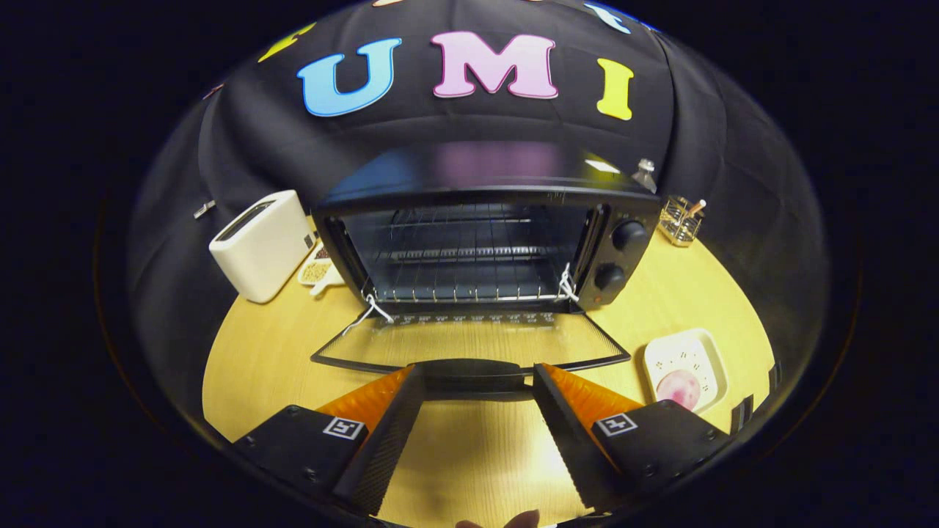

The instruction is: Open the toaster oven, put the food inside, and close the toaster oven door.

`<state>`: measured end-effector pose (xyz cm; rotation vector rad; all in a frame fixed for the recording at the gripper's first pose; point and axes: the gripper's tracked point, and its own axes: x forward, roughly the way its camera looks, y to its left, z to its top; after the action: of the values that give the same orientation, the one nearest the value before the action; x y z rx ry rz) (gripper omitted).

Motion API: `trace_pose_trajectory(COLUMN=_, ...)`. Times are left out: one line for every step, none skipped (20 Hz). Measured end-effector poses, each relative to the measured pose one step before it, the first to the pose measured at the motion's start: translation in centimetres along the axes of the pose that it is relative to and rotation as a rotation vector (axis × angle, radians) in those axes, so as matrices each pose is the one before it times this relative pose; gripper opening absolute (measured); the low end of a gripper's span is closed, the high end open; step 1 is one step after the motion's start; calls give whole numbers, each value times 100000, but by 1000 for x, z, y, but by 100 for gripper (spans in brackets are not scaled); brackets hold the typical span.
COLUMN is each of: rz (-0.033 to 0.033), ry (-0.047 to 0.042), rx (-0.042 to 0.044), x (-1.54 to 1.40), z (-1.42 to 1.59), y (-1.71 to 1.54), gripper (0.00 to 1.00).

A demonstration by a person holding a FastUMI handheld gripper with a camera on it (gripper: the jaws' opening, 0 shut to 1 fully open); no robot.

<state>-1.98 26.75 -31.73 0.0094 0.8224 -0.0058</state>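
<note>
Claw (477, 381) spread, empty, at the open door (469, 352); food (680, 387) sits rightward near the tabletop's (257, 367) edge.

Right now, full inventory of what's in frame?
toaster oven: 1, black, middle of table, interior with wire rack
oven door: 1, glass, folded down flat, handle between the fingertips
toaster: 1, white, left of oven
small dish: 1, white, grains in it, between toaster and oven
plate: 1, cream, pink round food on it, right of door
wire holder: 1, gold, behind oven's right side
table: 1, light wood
gripper: 1, open, fingers flanking the door handle, gripping nothing
</note>
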Motion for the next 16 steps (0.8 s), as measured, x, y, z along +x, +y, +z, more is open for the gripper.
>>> trace_pose_trajectory(rz=855, ry=3002, rx=-434, x=293, z=-945, y=-52, gripper=100)
trace_pose_trajectory(rz=848, ry=2975, rx=181, x=85, z=-963, y=10, gripper=100)
trace_pose_trajectory(rz=939, ry=2402, rx=1167, x=-31, z=-829, y=115, gripper=100)
trace_pose_trajectory(rz=924, ry=1576, rx=1962, x=-201, z=-634, y=145, gripper=100)
trace_pose_trajectory(rz=655, ry=1246, rx=1505, x=-171, z=-353, y=81, gripper=100)
trace_pose_trajectory(rz=327, ry=759, rx=357, x=-93, z=-140, y=-114, gripper=100)
trace_pose_trajectory(rz=202, ry=-114, rx=-726, x=-38, z=196, y=-241, gripper=100)
trace_pose_trajectory(rz=-68, ry=-232, rx=-1299, x=-70, z=-45, y=-265, gripper=100)
trace_pose_trajectory(rz=-132, ry=-36, rx=-828, x=-174, z=-5, y=-276, gripper=100)
trace_pose_trajectory(rz=547, ry=-129, rx=-443, x=-140, z=-2, y=-136, gripper=100)
trace_pose_trajectory(rz=1010, ry=-200, rx=-394, x=-270, z=130, y=-107, gripper=100)
trace_pose_trajectory(rz=1485, ry=-739, rx=-963, x=-504, z=278, y=-153, gripper=100)
trace_pose_trajectory(rz=1340, ry=-808, rx=-1375, x=-605, z=353, y=-320, gripper=100)
trace_pose_trajectory(rz=1949, ry=-851, rx=-1398, x=-773, z=252, y=-292, gripper=100)
trace_pose_trajectory(rz=1965, ry=-872, rx=-1627, x=-952, z=393, y=-517, gripper=100)
trace_pose_trajectory(rz=1423, ry=-1009, rx=-1555, x=-914, z=344, y=-834, gripper=100)
